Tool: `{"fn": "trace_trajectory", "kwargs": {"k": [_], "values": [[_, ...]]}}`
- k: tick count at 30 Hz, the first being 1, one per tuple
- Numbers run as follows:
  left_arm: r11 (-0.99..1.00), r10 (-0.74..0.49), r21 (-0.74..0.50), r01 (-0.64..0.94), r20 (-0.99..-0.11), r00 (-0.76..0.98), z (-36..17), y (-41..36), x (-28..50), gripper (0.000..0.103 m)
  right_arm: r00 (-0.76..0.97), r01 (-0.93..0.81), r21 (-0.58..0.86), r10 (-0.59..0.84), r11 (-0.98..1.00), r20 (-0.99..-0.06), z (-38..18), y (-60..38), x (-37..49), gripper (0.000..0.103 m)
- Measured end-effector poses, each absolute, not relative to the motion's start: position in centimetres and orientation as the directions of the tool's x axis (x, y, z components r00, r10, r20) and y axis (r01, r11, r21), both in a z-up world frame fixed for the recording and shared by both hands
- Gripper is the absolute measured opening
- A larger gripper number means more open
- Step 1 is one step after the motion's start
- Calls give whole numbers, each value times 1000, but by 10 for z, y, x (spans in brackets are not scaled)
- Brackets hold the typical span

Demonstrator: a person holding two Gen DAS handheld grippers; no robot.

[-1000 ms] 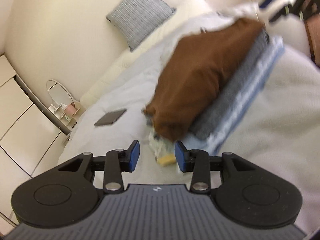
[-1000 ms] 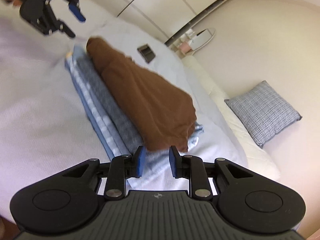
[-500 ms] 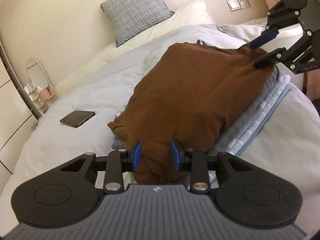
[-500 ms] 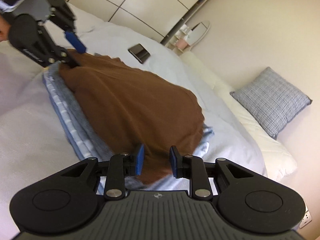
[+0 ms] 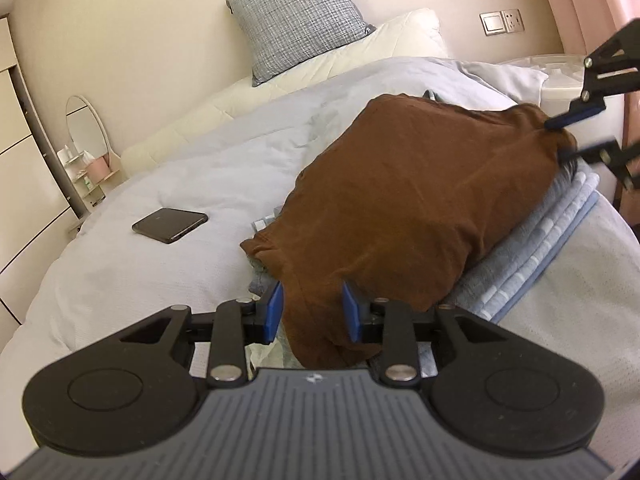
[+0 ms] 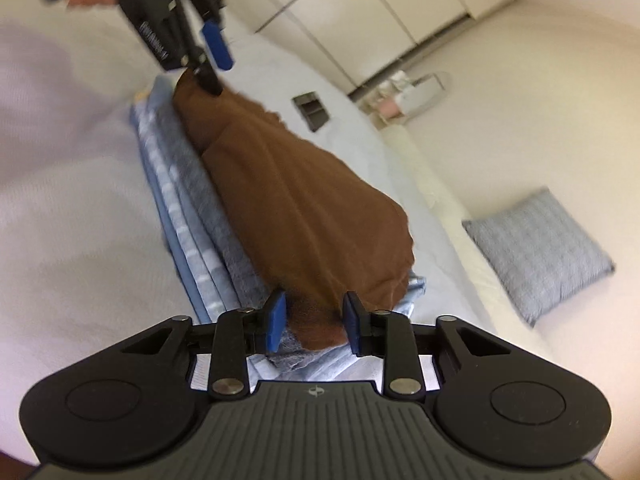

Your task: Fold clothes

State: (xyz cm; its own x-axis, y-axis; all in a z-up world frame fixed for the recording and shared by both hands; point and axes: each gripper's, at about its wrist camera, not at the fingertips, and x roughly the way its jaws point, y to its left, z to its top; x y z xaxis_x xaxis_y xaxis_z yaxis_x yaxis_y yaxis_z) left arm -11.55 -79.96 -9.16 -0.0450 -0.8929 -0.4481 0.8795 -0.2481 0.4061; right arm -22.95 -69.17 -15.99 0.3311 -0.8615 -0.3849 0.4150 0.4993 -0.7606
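Observation:
A brown garment [image 5: 416, 200] lies folded on a stack of grey and blue striped folded clothes [image 5: 532, 240] on the bed. My left gripper [image 5: 312, 310] is open, its blue pads on either side of the garment's near end. My right gripper [image 6: 314, 320] is open too, straddling the opposite end of the brown garment [image 6: 304, 208]. The right gripper also shows in the left wrist view [image 5: 568, 140] at the garment's far corner. The left gripper shows in the right wrist view [image 6: 208, 64] at the far end.
A dark phone [image 5: 170, 225] lies on the pale blue duvet [image 5: 180, 184] left of the stack. A checked grey pillow [image 5: 300, 16] leans on the wall. An oval mirror [image 5: 86, 128] stands on a shelf by the white wardrobe [image 6: 360, 12].
Both grippers have moved in from beside the stack onto the two ends of the brown garment. The jaws stay open, with cloth now between the pads.

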Motion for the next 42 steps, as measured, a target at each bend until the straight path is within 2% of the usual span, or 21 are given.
{"fn": "trace_trajectory", "kwargs": {"k": [1, 2, 3, 11, 14, 17, 19, 21, 25, 28, 30, 32, 35, 37, 39, 42], "values": [[-244, -896, 402, 882, -442, -47, -91, -798, -116, 27, 336, 403, -767, -860, 499, -383, -159, -694, -230, 8], [-242, -898, 399, 885, -438, -48, -92, -796, -116, 27, 337, 406, -776, -868, 483, -365, -157, -695, -231, 6], [-245, -895, 399, 884, -444, -48, -94, -796, -118, 26, 337, 408, -784, -876, 467, -346, -154, -697, -232, 5], [-239, -881, 372, 897, -472, -39, -107, -789, -115, 27, 320, 437, -746, -862, 502, -393, -173, -704, -240, 6], [-214, -882, 349, 912, -470, -28, -105, -781, -110, 28, 310, 455, -738, -866, 498, -393, -167, -700, -242, 16], [-156, -890, 269, 950, -455, -17, -102, -763, -104, 28, 297, 504, -711, -871, 491, -392, -159, -692, -248, 21], [-123, -896, 207, 971, -444, -19, -102, -747, -105, 35, 288, 542, -685, -874, 486, -392, -154, -686, -254, 26], [-86, -895, 143, 986, -446, -14, -106, -731, -107, 36, 287, 629, -608, -872, 484, -396, -149, -678, -262, 34], [-11, -871, 39, 999, -490, 10, -121, -714, -112, 44, 299, 785, -385, -841, 486, -452, -152, -661, -270, 38], [23, -849, 13, 1000, -528, 26, -129, -712, -119, 59, 304, 857, -236, -818, 459, -488, -158, -651, -270, 53], [35, -839, -4, 999, -543, 27, -132, -713, -124, 68, 310, 896, -123, -799, 426, -515, -159, -649, -269, 70], [54, -834, -4, 999, -551, 43, -136, -715, -128, 84, 319, 917, -37, -784, 398, -532, -160, -648, -268, 78], [78, -824, 21, 997, -562, 77, -141, -718, -132, 96, 325, 927, 24, -766, 375, -554, -162, -649, -263, 81], [87, -817, 33, 996, -569, 91, -144, -719, -133, 102, 322, 930, 34, -763, 367, -561, -163, -652, -260, 88], [89, -810, 29, 996, -579, 89, -148, -721, -132, 102, 321, 932, 44, -760, 361, -565, -165, -654, -258, 95], [90, -800, 18, 996, -594, 83, -154, -724, -131, 103, 323, 933, 57, -754, 357, -572, -170, -660, -257, 98]]}}
